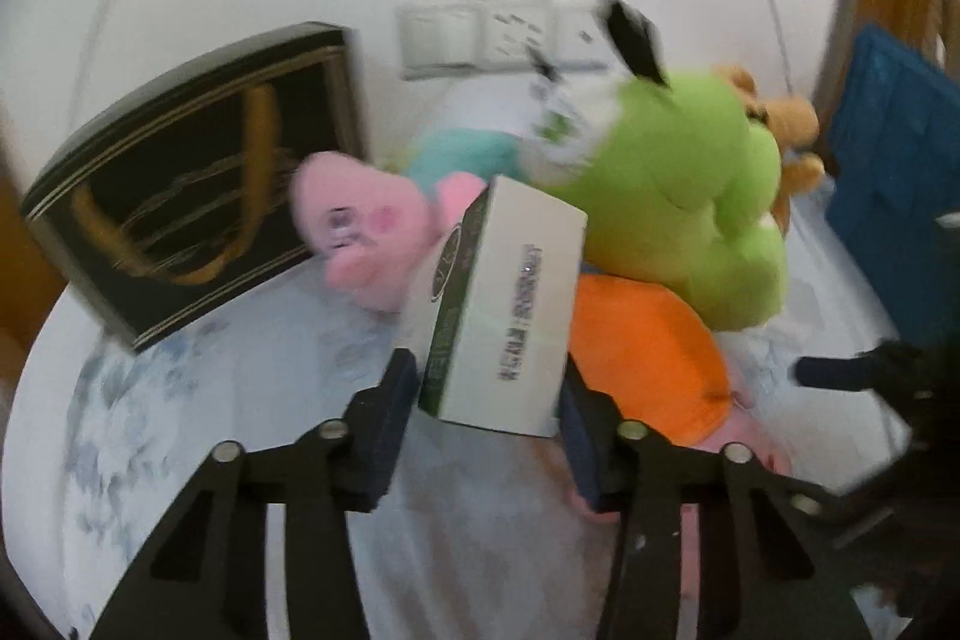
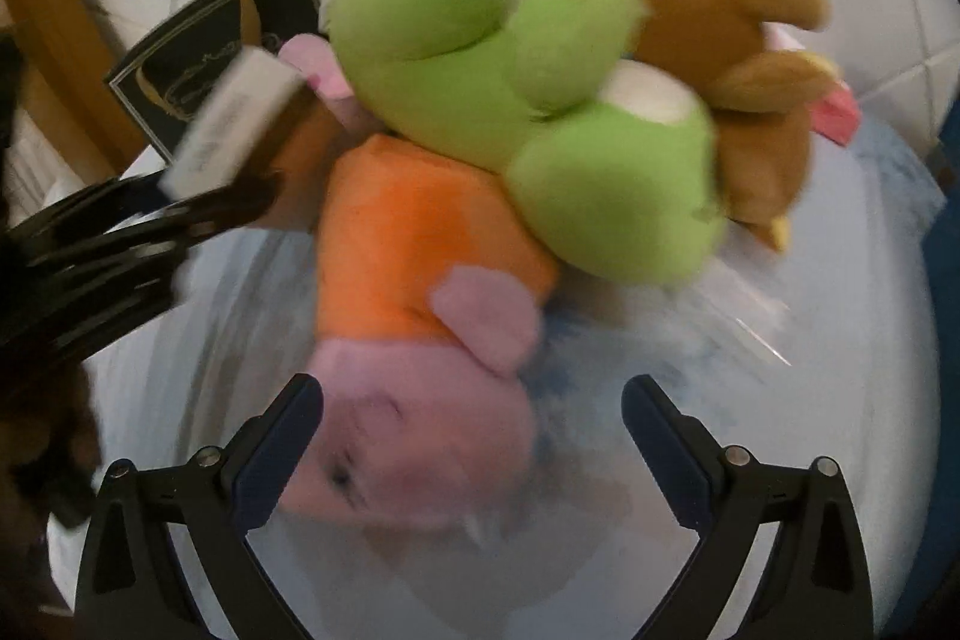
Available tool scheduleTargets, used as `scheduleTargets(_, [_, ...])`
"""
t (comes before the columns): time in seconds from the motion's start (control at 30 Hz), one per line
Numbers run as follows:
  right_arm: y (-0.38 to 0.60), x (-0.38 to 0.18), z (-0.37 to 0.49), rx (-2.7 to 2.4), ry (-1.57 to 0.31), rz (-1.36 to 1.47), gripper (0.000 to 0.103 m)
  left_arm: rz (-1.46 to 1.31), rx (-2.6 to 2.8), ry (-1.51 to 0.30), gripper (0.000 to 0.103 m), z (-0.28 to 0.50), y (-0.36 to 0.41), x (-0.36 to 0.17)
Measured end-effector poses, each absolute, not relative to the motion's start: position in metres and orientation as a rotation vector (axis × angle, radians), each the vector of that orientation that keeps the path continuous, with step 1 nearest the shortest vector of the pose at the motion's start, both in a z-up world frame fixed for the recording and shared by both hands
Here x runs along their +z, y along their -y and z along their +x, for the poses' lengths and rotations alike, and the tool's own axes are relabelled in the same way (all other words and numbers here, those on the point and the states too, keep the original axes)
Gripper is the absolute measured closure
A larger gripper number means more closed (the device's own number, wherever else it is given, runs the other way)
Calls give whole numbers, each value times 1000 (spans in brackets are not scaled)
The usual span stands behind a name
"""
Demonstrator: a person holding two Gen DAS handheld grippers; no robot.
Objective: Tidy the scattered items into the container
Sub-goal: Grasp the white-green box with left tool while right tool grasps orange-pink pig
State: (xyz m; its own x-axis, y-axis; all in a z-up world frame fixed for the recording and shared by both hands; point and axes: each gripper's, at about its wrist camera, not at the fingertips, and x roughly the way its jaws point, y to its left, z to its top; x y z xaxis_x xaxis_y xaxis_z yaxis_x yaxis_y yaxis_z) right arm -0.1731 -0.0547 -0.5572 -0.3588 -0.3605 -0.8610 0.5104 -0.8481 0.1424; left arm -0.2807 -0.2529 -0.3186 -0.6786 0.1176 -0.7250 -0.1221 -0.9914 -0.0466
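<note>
My left gripper point(image 1: 489, 388) is shut on a white and green carton point(image 1: 504, 304), held above the pale bed surface; it also shows in the right wrist view point(image 2: 234, 124). Ahead lie soft toys: a pink pig with a teal body point(image 1: 366, 226), a green plush point(image 1: 678, 196), an orange-clad pink pig point(image 1: 642, 346) and a brown plush point(image 1: 786, 130). My right gripper point(image 2: 474, 400) is open, its fingers on either side of the orange-clad pig's pink head point(image 2: 420, 436). The green plush point(image 2: 540, 100) and brown plush point(image 2: 738, 58) lie beyond.
A black box with gold lettering point(image 1: 192, 184) leans at the left against the white wall. A blue crate point(image 1: 894, 148) stands at the right edge. Wall sockets point(image 1: 498, 34) sit behind the toys. The bedsheet point(image 1: 198, 400) has a faint blue pattern.
</note>
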Motion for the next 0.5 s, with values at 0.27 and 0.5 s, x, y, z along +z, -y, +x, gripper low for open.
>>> scheduleTargets(0.27, [110, -589, -190, -2193, -309, 1442, 3, -1210, 2814, 216, 68, -248, 312, -332])
scheduleTargets(0.5, [93, -590, -174, -2160, -289, 1502, 31, -1181, 2814, 429, 69, -223, 327, -340])
